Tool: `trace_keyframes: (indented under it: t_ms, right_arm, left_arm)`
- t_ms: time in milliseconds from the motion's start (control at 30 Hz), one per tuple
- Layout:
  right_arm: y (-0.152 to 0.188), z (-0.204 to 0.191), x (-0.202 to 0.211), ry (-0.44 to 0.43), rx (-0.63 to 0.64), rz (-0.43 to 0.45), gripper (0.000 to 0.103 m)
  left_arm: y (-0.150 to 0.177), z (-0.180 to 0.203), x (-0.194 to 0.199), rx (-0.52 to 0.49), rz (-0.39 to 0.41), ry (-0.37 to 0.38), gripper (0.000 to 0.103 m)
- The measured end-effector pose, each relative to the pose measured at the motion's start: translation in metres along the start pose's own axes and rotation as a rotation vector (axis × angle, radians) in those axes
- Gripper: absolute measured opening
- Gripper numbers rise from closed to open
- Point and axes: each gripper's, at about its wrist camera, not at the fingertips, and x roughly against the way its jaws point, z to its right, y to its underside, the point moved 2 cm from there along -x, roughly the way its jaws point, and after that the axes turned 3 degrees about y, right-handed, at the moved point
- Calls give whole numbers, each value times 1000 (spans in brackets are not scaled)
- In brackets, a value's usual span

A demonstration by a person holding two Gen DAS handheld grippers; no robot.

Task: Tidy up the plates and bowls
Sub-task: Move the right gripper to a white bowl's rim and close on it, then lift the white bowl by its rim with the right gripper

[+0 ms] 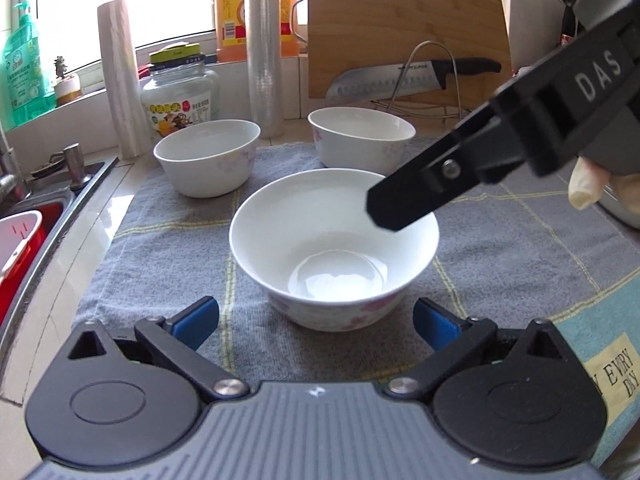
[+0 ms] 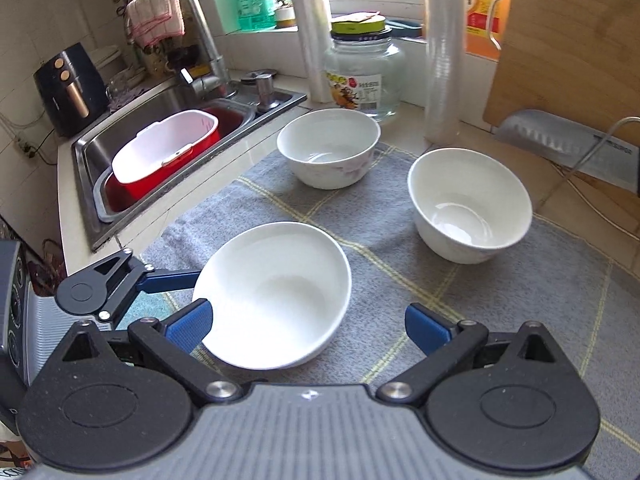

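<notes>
Three white floral bowls stand upright on a grey towel [image 1: 520,264]. The near bowl [image 1: 334,240] sits just ahead of my open left gripper [image 1: 316,320], between its blue pads. Two more bowls stand behind it, one at the back left [image 1: 207,156] and one at the back right [image 1: 361,140]. In the right wrist view my right gripper [image 2: 308,326] is open above the near bowl [image 2: 276,292], with its left pad over the rim. The back left bowl [image 2: 329,146] and the back right bowl [image 2: 469,204] lie beyond. The left gripper [image 2: 168,280] shows at the near bowl's left.
A sink [image 2: 132,128] with a red and white basin [image 2: 168,152] lies to the left. A glass jar [image 2: 364,76], plastic rolls [image 2: 444,48], an oil bottle [image 1: 240,12], a cutting board [image 1: 404,32] and a knife on a wire rack [image 1: 404,76] line the back.
</notes>
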Motion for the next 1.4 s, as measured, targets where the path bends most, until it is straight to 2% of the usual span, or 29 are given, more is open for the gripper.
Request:
trace_keyframes:
  t_ms: [367,567,800,900,967,1400]
  right_arm:
    - [-9,-7,-24,-27,37,-44,103]
    - [-12,-7,-32,-44,32,-54,103]
    - [-17,-8,-40,-64,29,-59,103]
    - [-18,-9,-41,-68,30,-56,99]
    - [-19,-9,-40,-81,34,-55,92]
    - [-17,-3,-35,-99,-9,-60,89]
  left_arm:
    - [-5,-1,-4,0,20,32,102]
    - [-6,1,-2,-36,37,40,102]
    - [-7,-1,-4,-46,41,60,95]
    - [-9,-3,-3,-37,50,68,94]
    - [-9,-3,-4,-40,52,74,92]
    - [-13,1,0,-66,41,86,92]
